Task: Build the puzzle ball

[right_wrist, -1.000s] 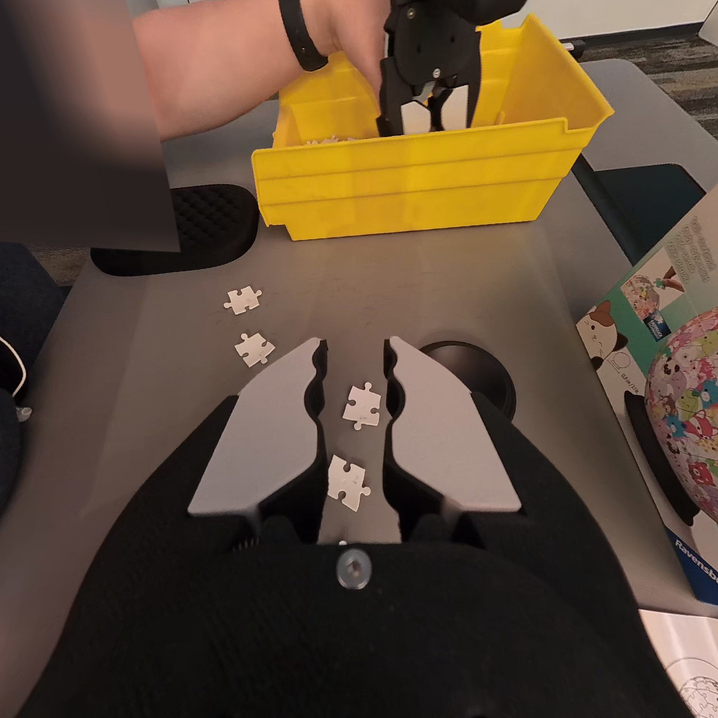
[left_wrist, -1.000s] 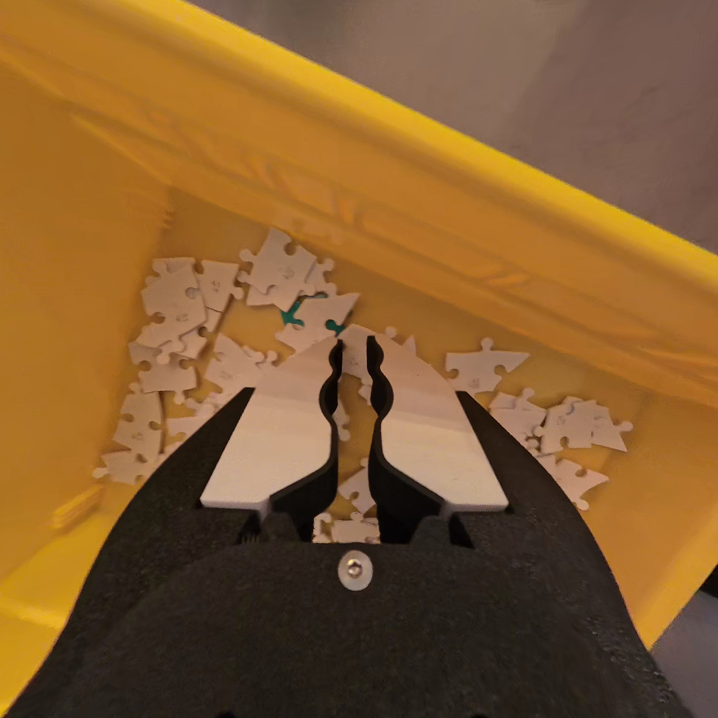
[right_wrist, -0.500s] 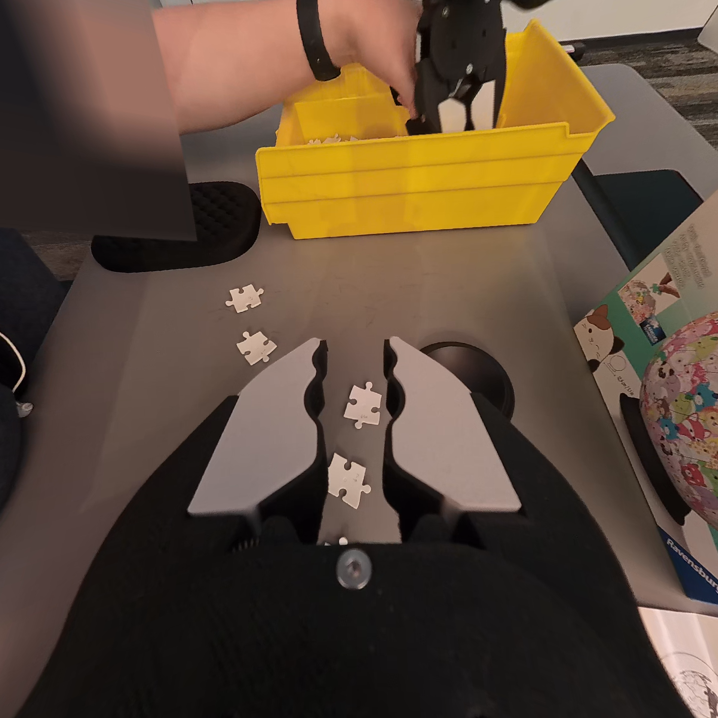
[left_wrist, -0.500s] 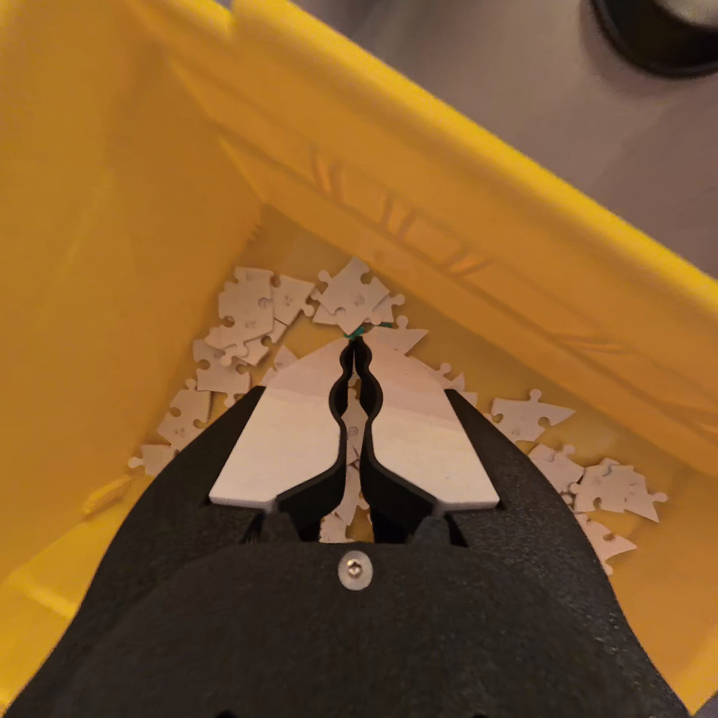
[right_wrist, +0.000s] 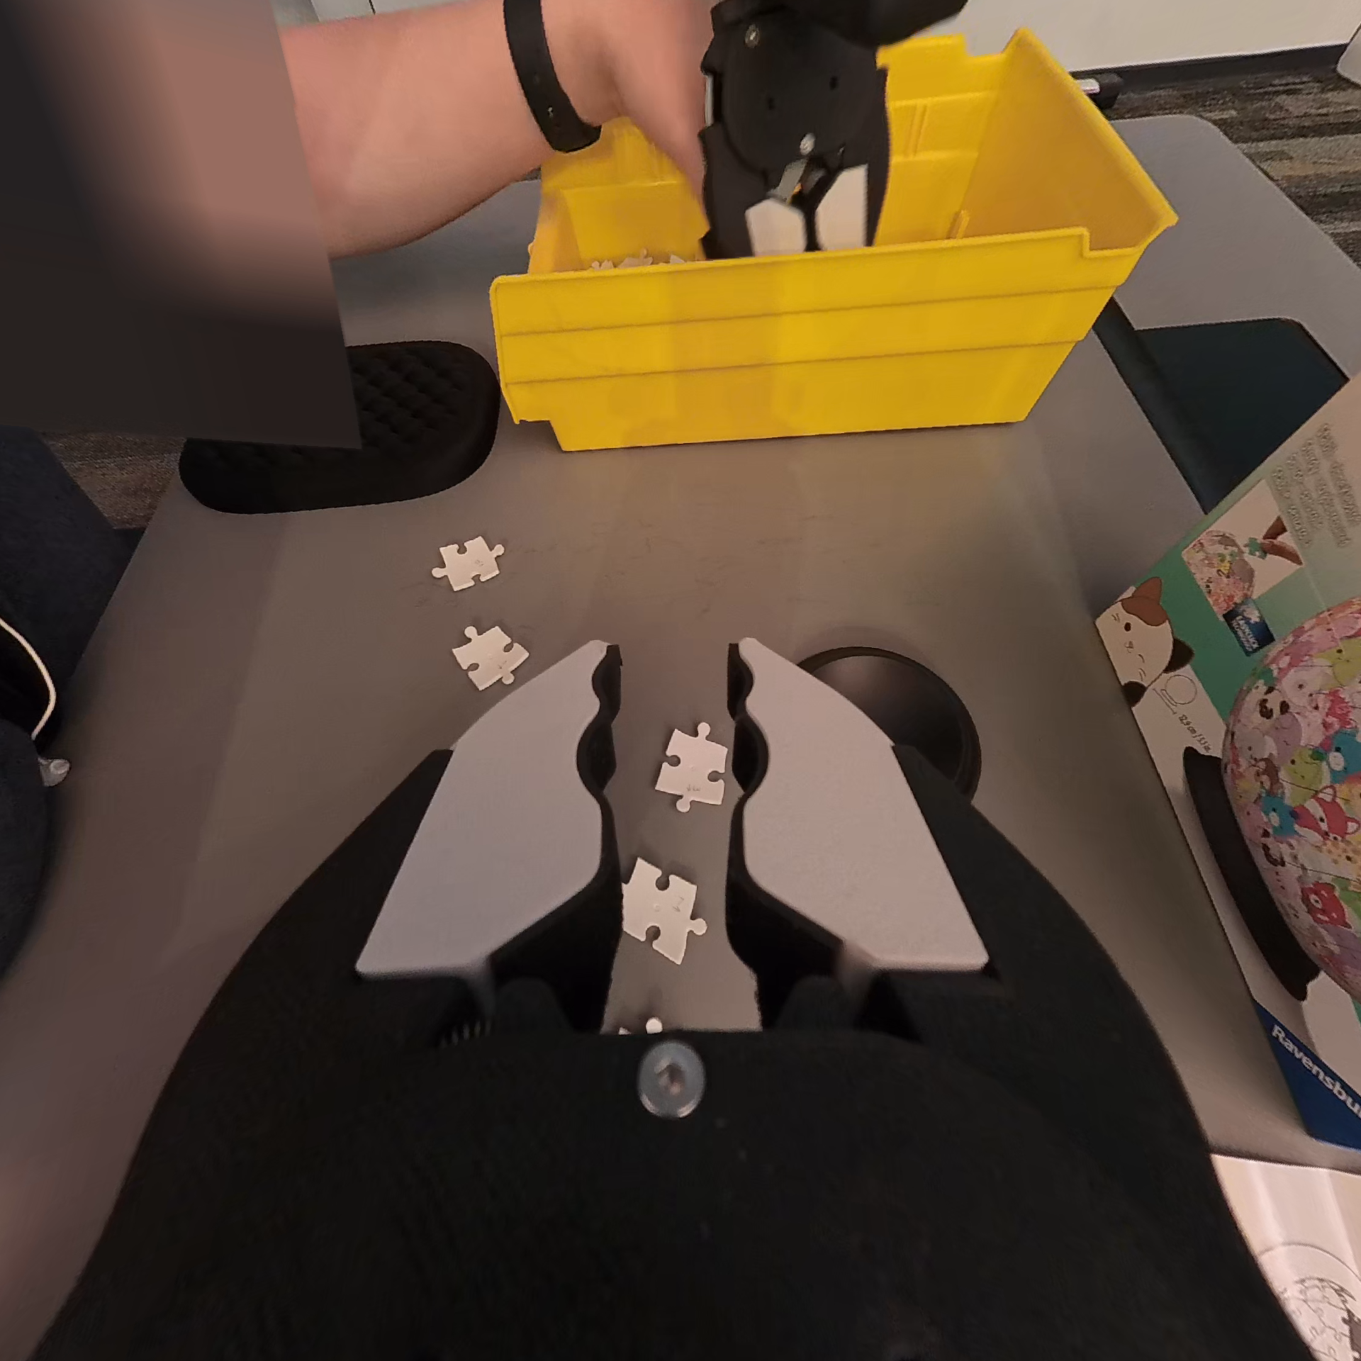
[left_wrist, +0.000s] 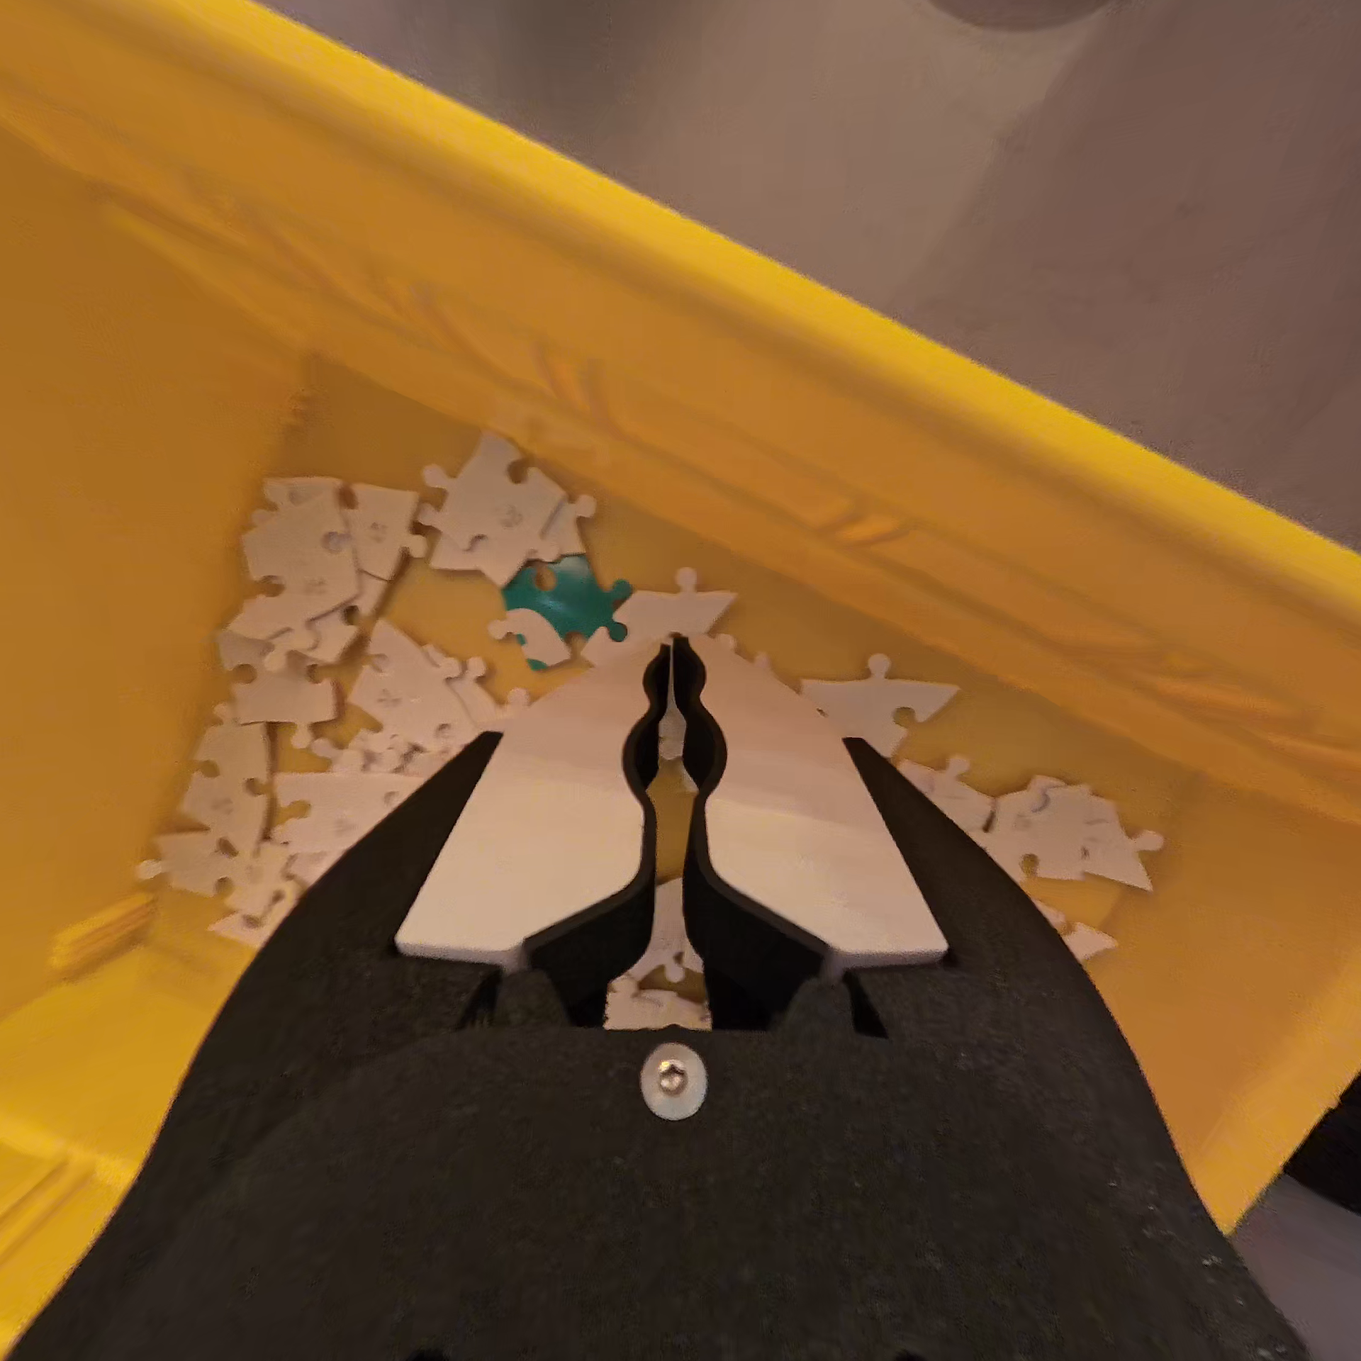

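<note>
We see the left gripper [left_wrist: 673, 648] inside the yellow bin [right_wrist: 795, 353], fingers pressed together at the tips, whether pinching a piece we cannot tell. Pale puzzle pieces [left_wrist: 309, 560] and one teal piece [left_wrist: 567, 600] litter the bin floor. The right gripper [right_wrist: 674, 655], fingers spread, hovers over four loose pieces [right_wrist: 692, 766] on the tabletop [right_wrist: 736, 530].

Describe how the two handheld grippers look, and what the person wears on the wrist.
Each gripper, left gripper and right gripper, has a rough black body, a silver screw at its centre and two pale flat fingers with wavy black inner pads. The wrist holding the left one wears a black band.
</note>
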Demonstrator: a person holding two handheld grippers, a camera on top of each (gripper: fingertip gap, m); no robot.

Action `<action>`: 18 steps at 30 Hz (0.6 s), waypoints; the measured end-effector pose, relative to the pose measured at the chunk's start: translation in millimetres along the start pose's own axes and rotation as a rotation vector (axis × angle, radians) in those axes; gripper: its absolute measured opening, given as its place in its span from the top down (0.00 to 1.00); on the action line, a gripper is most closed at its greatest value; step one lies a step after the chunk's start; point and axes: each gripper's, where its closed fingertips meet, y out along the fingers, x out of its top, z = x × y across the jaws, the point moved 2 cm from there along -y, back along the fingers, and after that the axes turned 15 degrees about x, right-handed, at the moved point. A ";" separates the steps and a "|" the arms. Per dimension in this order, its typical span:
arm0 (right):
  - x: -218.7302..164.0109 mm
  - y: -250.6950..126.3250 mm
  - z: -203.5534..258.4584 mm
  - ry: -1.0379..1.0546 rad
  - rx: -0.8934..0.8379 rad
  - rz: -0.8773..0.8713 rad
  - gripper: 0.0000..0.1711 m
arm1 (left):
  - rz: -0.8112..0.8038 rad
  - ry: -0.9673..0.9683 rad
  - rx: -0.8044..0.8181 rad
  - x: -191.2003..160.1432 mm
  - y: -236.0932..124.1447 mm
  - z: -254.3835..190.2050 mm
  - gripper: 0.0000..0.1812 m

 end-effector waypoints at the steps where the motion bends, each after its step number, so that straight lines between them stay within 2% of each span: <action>1: 0.1 0.4 0.2 0.000 0.001 0.001 0.83 | -0.012 -0.029 0.029 3.9 -0.7 9.2 0.99; 3: 0.0 1.5 0.5 0.000 0.002 0.004 0.83 | -0.017 -0.155 0.055 12.6 0.8 29.1 0.93; 6: -0.8 2.4 1.9 -0.004 0.006 0.014 0.83 | 0.066 -0.272 -0.033 14.2 9.2 33.6 0.85; 12: 0.6 -2.1 1.9 -0.010 0.000 0.008 0.83 | 0.143 -0.262 0.018 6.5 21.6 25.5 0.77; 18: 0.5 -1.2 2.6 -0.017 -0.006 0.019 0.83 | 0.191 -0.232 0.085 7.6 20.6 21.6 0.78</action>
